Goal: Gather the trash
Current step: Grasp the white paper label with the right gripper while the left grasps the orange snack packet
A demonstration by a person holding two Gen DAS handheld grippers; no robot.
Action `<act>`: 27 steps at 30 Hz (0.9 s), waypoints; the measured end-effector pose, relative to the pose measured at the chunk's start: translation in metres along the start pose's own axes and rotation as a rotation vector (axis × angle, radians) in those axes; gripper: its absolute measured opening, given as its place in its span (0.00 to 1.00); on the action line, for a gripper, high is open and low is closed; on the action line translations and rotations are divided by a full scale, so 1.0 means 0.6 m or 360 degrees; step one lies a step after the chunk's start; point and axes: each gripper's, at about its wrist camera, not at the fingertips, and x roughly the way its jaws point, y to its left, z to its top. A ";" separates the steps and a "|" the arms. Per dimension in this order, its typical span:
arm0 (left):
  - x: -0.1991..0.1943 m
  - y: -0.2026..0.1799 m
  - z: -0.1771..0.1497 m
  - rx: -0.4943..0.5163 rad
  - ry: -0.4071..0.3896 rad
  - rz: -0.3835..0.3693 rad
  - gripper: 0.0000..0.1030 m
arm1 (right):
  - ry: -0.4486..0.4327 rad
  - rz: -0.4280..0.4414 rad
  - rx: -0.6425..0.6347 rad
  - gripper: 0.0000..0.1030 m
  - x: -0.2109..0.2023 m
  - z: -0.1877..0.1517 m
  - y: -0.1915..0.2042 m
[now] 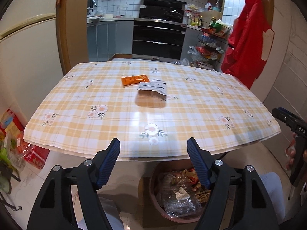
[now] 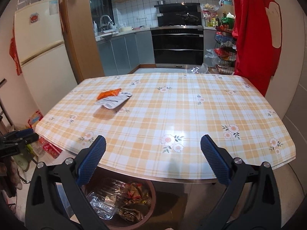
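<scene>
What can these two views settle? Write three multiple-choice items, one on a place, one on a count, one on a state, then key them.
1. The round brown trash bin stands:
A. on the checked tablecloth
B. on the floor under the table's near edge
C. beside the oven

2. Wrappers on the tablecloth:
A. two
B. four
C. none

3. The left gripper is:
A. shut on a wrapper
B. open, empty
C. shut, empty

Key: B, its rim shows beneath the table edge; A, orange flat packet and white printed pouch; B, blue pads stand apart.
</scene>
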 end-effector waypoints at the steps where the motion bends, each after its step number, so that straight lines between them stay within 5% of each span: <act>1: 0.001 0.002 0.002 -0.0004 0.0001 0.0005 0.69 | 0.0006 -0.0002 0.0000 0.95 0.004 0.000 0.000; 13: 0.066 0.064 0.072 -0.0060 0.0021 0.0063 0.69 | 0.0131 0.0154 -0.0255 0.95 0.142 0.059 0.051; 16: 0.090 0.082 0.093 -0.0061 0.0020 0.0076 0.69 | 0.0224 0.0239 -0.0385 0.95 0.221 0.085 0.097; 20: 0.134 0.118 0.126 -0.0105 0.0021 0.0082 0.69 | 0.0238 0.0166 -0.0637 0.95 0.316 0.107 0.181; 23: 0.164 0.143 0.145 -0.0124 0.0026 0.0096 0.69 | 0.0277 0.0258 -0.0699 0.94 0.393 0.122 0.240; 27: 0.206 0.176 0.164 -0.0128 0.0043 0.0130 0.69 | 0.0308 0.0217 -0.0808 0.94 0.489 0.130 0.305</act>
